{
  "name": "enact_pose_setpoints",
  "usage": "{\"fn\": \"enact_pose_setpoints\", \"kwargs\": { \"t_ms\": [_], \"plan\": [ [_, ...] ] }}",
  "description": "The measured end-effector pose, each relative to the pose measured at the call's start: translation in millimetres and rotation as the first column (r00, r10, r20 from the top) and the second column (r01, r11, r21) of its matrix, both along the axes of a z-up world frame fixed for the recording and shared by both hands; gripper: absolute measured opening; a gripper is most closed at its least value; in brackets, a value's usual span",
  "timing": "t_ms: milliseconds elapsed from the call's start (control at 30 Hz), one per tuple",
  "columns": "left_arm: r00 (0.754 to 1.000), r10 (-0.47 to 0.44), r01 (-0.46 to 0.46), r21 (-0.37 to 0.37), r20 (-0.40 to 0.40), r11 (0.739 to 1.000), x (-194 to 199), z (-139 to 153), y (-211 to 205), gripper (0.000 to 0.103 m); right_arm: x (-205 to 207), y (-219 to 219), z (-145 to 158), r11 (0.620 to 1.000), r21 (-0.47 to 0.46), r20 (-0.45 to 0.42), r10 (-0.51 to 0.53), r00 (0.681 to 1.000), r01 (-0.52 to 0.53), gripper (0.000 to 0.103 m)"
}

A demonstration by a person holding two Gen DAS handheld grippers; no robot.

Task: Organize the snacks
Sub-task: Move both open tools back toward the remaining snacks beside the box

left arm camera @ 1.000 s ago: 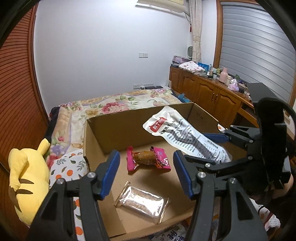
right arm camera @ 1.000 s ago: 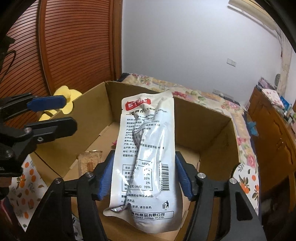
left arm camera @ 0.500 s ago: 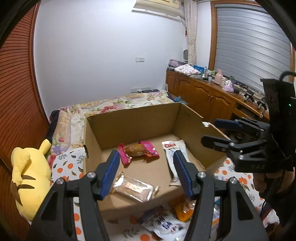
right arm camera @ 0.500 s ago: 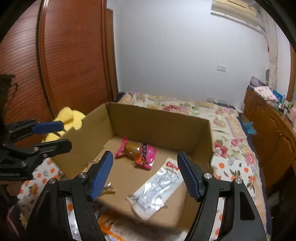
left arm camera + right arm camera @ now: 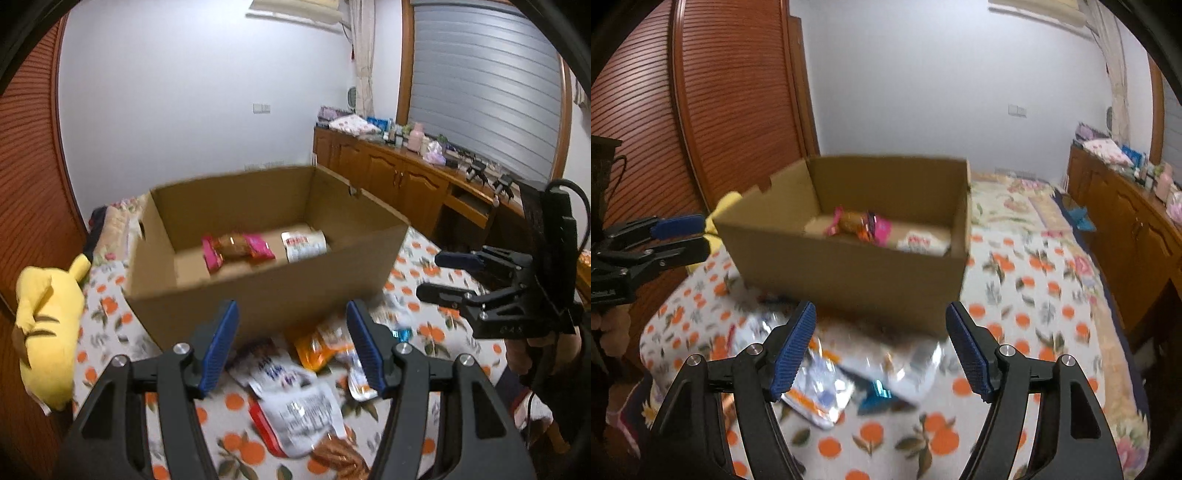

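Blue ribbed pads, black frames: my left tongs [image 5: 291, 345] stand apart with nothing between them, and my right tongs [image 5: 881, 345] likewise, spread a little wider and empty.

Item, directly beyond both pairs: a loose heap of snack packets on the orange-print bedspread [image 5: 1027, 295], lying just in front of the box. It includes a white pouch with a red edge [image 5: 295, 410], an orange packet [image 5: 314, 349] and a clear, shiny wrapper [image 5: 916, 365] (motion blur hides the rest). I judge all of these light, soft and crinkly, with slick film that could slide between the pads; best taken by a flat sealed edge or corner, not across the puffed middle, where the contents might crush.

Item, farther out: the cardboard box [image 5: 258, 291], open-topped, standing on the bed. Inside lie a pink-wrapped snack [image 5: 236, 248] and, beside it to the right, a white packet with a red label [image 5: 303, 245].

Item, off to the side of the box: a yellow plush toy [image 5: 48, 325].

Writing: printed text on the white pouch and the red label, all too blurred to read; no brand made out.
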State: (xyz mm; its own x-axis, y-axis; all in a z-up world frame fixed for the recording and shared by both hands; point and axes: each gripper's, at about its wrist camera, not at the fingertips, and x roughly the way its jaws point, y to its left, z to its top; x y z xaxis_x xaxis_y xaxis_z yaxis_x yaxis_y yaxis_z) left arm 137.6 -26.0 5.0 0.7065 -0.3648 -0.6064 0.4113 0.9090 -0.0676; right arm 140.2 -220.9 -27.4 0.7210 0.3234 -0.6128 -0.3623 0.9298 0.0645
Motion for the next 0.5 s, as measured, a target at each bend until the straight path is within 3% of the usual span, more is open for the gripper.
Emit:
{"fn": "enact_pose_setpoints", "kwargs": {
  "t_ms": [267, 500],
  "plan": [
    [0.996, 0.02, -0.018, 0.017, -0.084, 1.0, -7, -51, -4, 0.061, 2, -13, -41, 1.0, -0.017, -0.069, -0.016, 0.998, 0.014, 0.074],
    [0.989, 0.065, -0.063, 0.019, -0.131, 0.998, -6, -83, 7, 0.061, 25, -3, -55, 0.999, -0.049, -0.105, 0.01, 0.994, -0.015, 0.074]
  ]
}}
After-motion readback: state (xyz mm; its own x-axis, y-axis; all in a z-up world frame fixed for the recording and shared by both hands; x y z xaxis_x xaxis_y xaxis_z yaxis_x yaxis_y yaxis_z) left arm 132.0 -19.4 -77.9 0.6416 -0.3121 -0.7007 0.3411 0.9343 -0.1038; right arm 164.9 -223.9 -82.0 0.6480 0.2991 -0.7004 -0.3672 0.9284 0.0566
